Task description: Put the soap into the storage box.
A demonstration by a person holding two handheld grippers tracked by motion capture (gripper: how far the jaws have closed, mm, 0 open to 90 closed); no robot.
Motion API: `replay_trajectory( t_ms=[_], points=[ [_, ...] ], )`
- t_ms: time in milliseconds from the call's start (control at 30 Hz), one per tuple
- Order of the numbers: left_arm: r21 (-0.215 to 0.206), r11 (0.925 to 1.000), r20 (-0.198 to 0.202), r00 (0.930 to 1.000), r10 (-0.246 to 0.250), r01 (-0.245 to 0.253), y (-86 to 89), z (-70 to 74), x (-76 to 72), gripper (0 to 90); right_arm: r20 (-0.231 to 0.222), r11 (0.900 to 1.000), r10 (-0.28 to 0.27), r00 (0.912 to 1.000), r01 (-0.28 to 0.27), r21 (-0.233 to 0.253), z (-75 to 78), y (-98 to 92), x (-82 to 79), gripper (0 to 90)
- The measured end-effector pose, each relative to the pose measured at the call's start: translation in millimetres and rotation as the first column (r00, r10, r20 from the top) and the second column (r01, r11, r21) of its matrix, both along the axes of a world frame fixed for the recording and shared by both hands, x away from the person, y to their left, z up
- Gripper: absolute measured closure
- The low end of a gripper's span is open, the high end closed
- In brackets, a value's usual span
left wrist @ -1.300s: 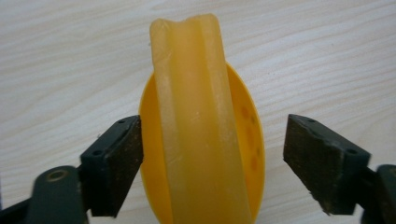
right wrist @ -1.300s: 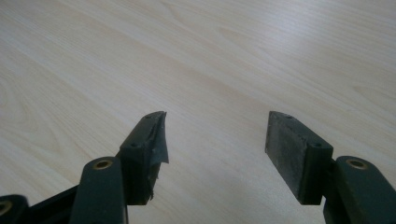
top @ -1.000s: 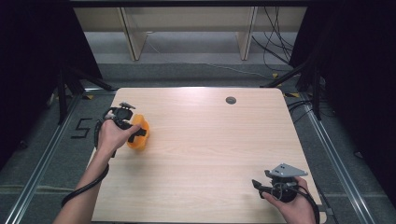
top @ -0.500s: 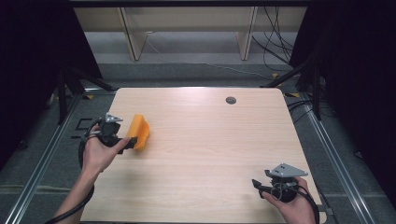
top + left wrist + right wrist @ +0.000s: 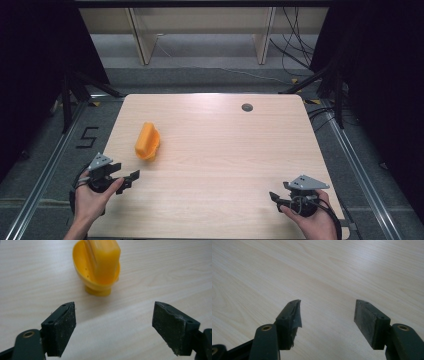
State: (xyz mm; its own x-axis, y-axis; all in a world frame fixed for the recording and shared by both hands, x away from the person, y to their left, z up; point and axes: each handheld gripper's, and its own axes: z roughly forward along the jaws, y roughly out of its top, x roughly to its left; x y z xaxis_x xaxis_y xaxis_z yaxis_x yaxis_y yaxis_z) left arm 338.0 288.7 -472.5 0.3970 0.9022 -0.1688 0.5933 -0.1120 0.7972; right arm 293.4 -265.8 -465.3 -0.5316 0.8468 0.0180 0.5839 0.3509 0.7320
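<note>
An orange-yellow plastic object (image 5: 147,140), a small bowl-shaped piece with a flat block set in it, rests on the left part of the wooden table (image 5: 225,150). It appears close up as the yellow object (image 5: 100,267) in the left gripper view, just beyond the jaws. My left gripper (image 5: 131,178) is held at the table's front-left edge, open and empty, well short of the object. At the front-right corner my right gripper (image 5: 274,198) is open too, with bare wood between its pads (image 5: 368,320).
A small dark round grommet (image 5: 247,107) sits in the tabletop near the far edge. Black frame legs and cables stand on the floor beyond the table. A metal rail (image 5: 45,170) runs along the floor at the left.
The left gripper let go of the orange object and drew back toward the front-left edge, now open. The object stays on the table. The right gripper has not moved.
</note>
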Motion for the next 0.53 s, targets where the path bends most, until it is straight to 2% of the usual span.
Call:
replay_trajectory(
  t_ms=[100, 167, 233, 300, 333, 367, 433, 500, 533],
  points=[
    [-0.024, 0.9997, -0.003, 1.0000, 0.002, -0.002, -2.0, -9.3, -13.2, 18.6, 0.011, 1.000, 0.012, 0.9999, -0.012, -0.004, -1.1, -0.2, 0.8, 38.7],
    [-0.042, 0.9990, -0.028, 0.9994, -0.018, 0.017, -5.6, -15.3, -18.0, 18.5, 0.015, 1.000, 0.016, 0.9998, -0.016, -0.004, -0.9, 0.0, 0.8, 38.7],
    [-0.070, 0.9967, -0.059, 0.9972, -0.046, 0.042, -9.3, -19.9, -20.2, 18.5, 0.015, 1.000, 0.027, 0.9995, -0.027, -0.006, -0.3, -0.2, 1.0, 38.7],
    [-0.085, 0.9949, -0.050, 0.9970, -0.058, 0.054, -13.0, -22.5, -18.1, 17.7, 0.015, 1.000, 0.029, 0.9995, -0.029, -0.007, -0.4, -0.2, 1.2, 38.7],
    [-0.070, 0.9954, -0.048, 0.9964, -0.070, 0.066, -12.8, -22.3, -17.0, 17.6, 0.017, 1.000, 0.030, 0.9994, -0.029, -0.007, -0.7, -0.1, 1.4, 38.7],
    [-0.076, 0.9954, -0.037, 0.9974, -0.062, 0.059, -14.7, -22.7, -16.4, 17.6, 0.018, 0.999, 0.033, 0.9993, -0.033, -0.005, -1.2, -0.1, 1.8, 38.7],
    [-0.063, 0.9950, -0.031, 0.9963, -0.080, 0.078, -15.0, -23.5, -15.1, 17.5, 0.018, 1.000, 0.031, 0.9994, -0.031, -0.006, -1.2, -0.1, 1.8, 38.7],
    [-0.067, 0.9944, -0.031, 0.9960, -0.084, 0.081, -15.4, -25.9, -14.5, 17.6, 0.025, 0.999, 0.042, 0.9988, -0.041, -0.010, -1.3, -0.7, 2.7, 38.7],
    [-0.063, 0.9943, -0.044, 0.9950, -0.090, 0.087, -14.5, -25.9, -14.4, 17.6, 0.025, 0.999, 0.042, 0.9988, -0.041, -0.010, -1.3, -0.7, 2.7, 38.7]
  ],
)
